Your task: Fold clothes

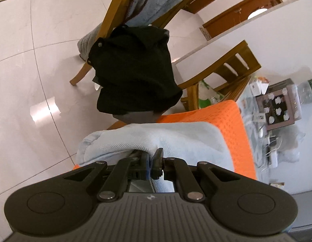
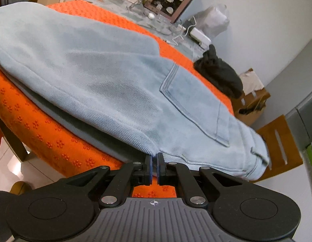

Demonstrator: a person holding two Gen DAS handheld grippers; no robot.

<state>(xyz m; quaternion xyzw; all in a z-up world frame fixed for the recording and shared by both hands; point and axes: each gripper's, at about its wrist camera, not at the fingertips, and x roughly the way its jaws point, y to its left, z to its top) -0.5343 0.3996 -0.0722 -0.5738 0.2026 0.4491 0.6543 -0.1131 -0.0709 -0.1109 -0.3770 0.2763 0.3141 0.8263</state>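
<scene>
Both tongs pinch the near edge of the light blue jeans: my left tongs (image 1: 151, 157) and my right tongs (image 2: 154, 158). These jeans (image 2: 91, 64) lie on the orange desk cover (image 2: 45, 129), stretching away ahead of me.

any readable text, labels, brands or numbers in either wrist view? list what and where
No text can be read in either view.
Green-labelled bottle: print on the label too blurred to read.
Small white boxes on the table: markings too small to read.
Pink box: only round shell-like shapes, no lettering.
Right gripper body: a crosshair mark only, no letters.
Light blue jeans and orange mat: no visible tag or print.
</scene>
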